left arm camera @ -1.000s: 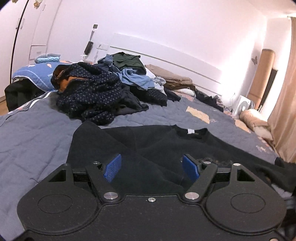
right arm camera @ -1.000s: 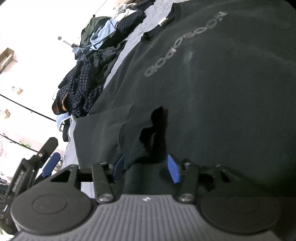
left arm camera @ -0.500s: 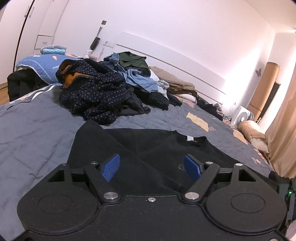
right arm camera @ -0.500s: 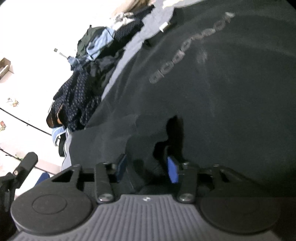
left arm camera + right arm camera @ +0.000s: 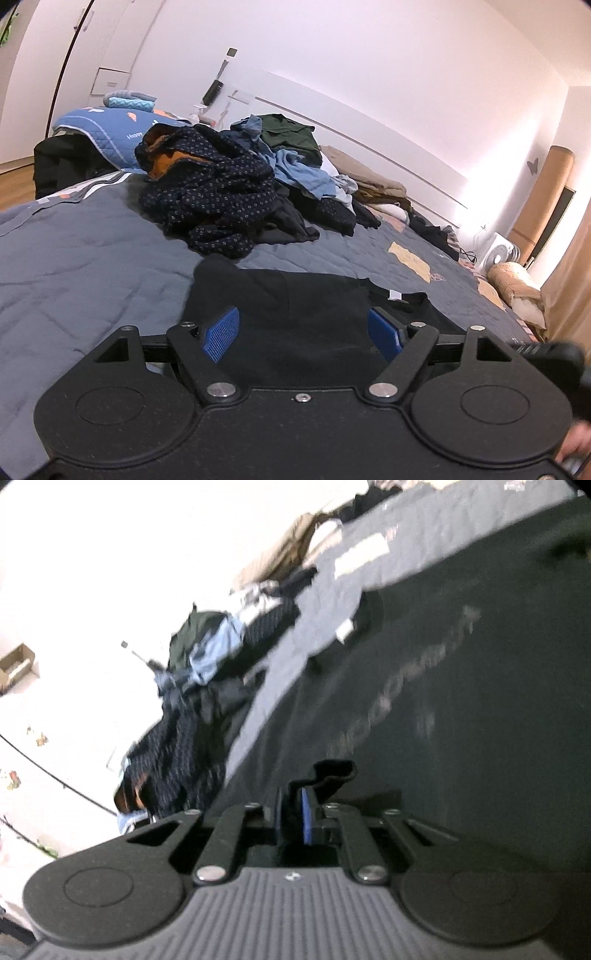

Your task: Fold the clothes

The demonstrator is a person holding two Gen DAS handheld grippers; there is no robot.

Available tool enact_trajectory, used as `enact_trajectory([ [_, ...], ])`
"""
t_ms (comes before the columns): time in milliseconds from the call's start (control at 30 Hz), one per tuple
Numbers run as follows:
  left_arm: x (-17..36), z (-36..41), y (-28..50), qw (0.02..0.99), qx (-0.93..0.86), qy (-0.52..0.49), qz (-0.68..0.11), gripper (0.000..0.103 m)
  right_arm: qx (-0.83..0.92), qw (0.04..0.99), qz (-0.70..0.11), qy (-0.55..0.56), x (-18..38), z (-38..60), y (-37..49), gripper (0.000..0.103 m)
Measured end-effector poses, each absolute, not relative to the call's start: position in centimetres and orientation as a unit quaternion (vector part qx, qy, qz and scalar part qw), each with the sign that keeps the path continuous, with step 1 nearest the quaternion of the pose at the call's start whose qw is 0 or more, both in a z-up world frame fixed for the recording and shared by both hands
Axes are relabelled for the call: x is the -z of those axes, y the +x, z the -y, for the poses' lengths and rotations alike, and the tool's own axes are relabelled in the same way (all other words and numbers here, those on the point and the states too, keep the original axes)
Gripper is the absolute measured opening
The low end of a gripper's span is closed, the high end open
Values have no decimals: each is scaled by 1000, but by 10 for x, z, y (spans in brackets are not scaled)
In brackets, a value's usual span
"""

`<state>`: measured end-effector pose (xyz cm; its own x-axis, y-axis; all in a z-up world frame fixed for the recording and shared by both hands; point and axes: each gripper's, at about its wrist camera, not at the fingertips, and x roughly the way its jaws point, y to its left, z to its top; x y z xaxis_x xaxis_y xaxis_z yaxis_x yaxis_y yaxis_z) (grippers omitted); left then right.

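A black sweatshirt [image 5: 295,306] with a white neck tag lies spread on the grey bedspread [image 5: 85,266]. My left gripper [image 5: 303,332] hovers over its near part, open, blue pads wide apart with nothing between them. In the blurred right wrist view the same black sweatshirt [image 5: 461,701] shows pale lettering across the chest. My right gripper [image 5: 295,812] is shut on a bunched fold of the sweatshirt's fabric, which sticks up between the blue pads.
A heap of unfolded clothes [image 5: 236,184] with a dotted navy garment sits behind the sweatshirt. Folded tan items [image 5: 373,184] lie near the headboard. A blue pillow [image 5: 103,129] is at far left, a white fan [image 5: 498,254] and curtain at right.
My right gripper went from open around a raised fold to shut on it, and its view swung sideways. The left gripper stayed open and tilted up a little.
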<state>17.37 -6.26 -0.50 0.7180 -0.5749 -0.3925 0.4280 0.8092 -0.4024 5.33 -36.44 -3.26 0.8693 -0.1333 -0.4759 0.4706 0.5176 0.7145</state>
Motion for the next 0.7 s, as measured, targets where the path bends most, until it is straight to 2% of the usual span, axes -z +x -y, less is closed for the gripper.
enact_trajectory([
  [367,8,71,174,916,277,-128,-262,76,258,884,-87,379,-57,466,7,9],
  [633,18,89,170,911,290,-95,-277,76,345,875,-127,316,-32,553,-3,9],
  [700,21,95,169,911,293,-77,-281,77,357,867,-156,312,-10,570,3,9],
])
